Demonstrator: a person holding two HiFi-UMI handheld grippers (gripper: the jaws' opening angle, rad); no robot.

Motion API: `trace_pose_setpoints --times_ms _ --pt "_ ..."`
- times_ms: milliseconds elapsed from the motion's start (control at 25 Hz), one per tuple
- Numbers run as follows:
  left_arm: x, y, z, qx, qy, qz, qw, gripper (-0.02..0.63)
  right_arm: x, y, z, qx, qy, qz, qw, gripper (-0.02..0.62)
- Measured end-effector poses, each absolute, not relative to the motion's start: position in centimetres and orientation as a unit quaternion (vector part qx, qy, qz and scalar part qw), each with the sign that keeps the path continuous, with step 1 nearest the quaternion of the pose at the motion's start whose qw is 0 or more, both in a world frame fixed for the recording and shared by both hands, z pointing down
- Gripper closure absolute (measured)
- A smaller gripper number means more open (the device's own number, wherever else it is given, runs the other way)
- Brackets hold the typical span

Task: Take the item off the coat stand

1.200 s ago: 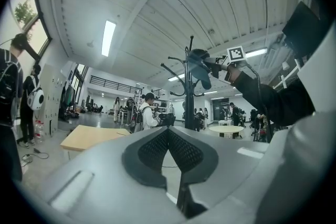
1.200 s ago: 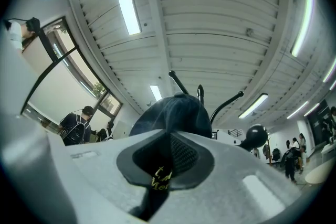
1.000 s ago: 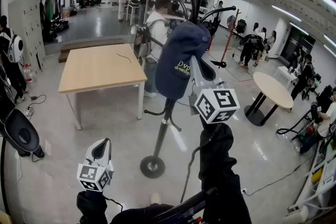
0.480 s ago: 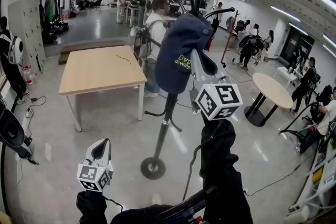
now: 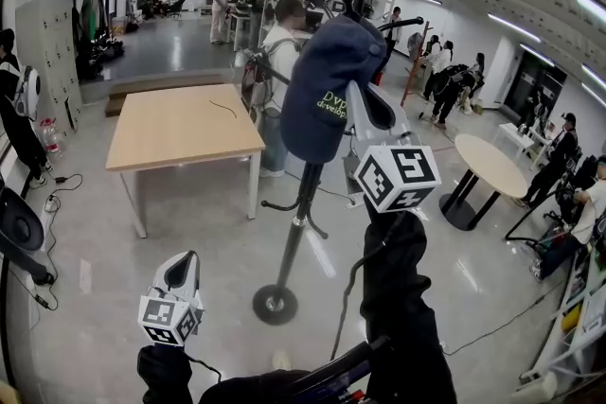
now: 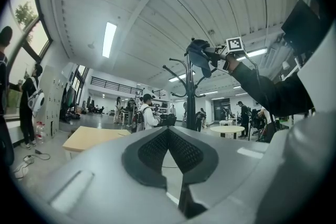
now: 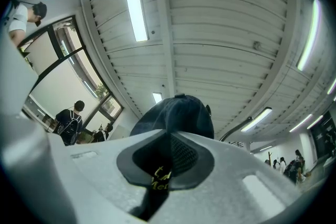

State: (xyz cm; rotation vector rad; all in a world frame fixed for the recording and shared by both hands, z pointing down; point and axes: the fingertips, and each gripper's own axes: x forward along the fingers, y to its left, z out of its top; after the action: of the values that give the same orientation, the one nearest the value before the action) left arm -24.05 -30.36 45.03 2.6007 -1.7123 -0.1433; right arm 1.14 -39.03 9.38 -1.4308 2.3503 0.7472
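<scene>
A navy cap (image 5: 327,85) with yellow-green lettering hangs at the top of the black coat stand (image 5: 301,203), whose round base (image 5: 276,303) rests on the grey floor. My right gripper (image 5: 358,109) reaches up from below right and is shut on the cap's fabric. In the right gripper view the cap (image 7: 176,113) bulges above the right gripper (image 7: 169,139), with lettered cloth pinched between the pads. My left gripper (image 5: 180,268) hangs low at the left, apart from the stand and shut with nothing in it. From the left gripper (image 6: 169,131) the cap (image 6: 199,56) shows far up on the stand.
A wooden table (image 5: 185,123) stands behind the stand on the left, a round table (image 5: 492,161) on the right. A person in a white shirt (image 5: 281,52) stands just beyond the stand, and several more people are farther back. Cables lie on the floor at right.
My right gripper has risen a little with the cap, so the cap sits higher against the stand's top hooks. The left gripper has not moved. People in the background have shifted.
</scene>
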Motion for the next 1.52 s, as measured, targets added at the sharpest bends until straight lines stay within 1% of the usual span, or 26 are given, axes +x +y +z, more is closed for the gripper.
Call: trace_pose_setpoints --times_ms 1520 --pt "-25.2 -29.6 45.6 0.822 -0.565 -0.072 0.009 0.603 -0.6 -34.6 5.6 -0.469 0.807 0.31 0.181 0.588"
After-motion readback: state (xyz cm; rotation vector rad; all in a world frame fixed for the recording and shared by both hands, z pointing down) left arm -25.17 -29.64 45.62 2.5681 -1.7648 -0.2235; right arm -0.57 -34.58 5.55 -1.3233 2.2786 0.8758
